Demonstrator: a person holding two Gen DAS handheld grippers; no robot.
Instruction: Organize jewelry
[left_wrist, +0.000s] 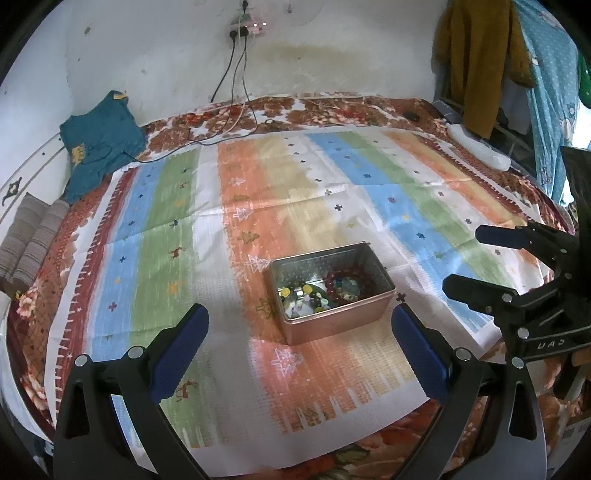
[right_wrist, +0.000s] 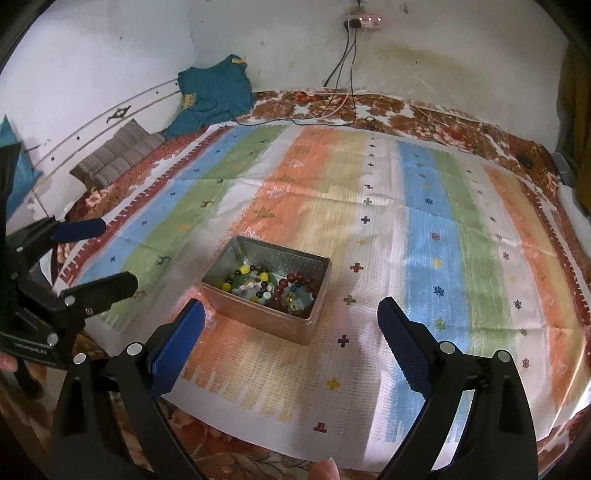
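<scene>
- Presently, both tongs, left (left_wrist: 301, 332) and right (right_wrist: 291, 325), are seen spread wide, nothing pinched.
- Tin (left_wrist: 330, 288) with beads (right_wrist: 273, 286) is set on the bedspread (left_wrist: 184, 229), ahead between them; neither clearly nearer.

Black claw (left_wrist: 299, 321) arms — blue ribbed pads (silver rivets).

Rose-gold tin (left_wrist: 334, 325) on a blue-green-orange striped cloth (left_wrist: 258, 192).

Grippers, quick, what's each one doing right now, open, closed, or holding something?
Left gripper: open, fingers spread wide, holding nothing; the metal tin of bead bracelets sits ahead of it.
Right gripper: open, fingers spread wide, holding nothing.
</scene>
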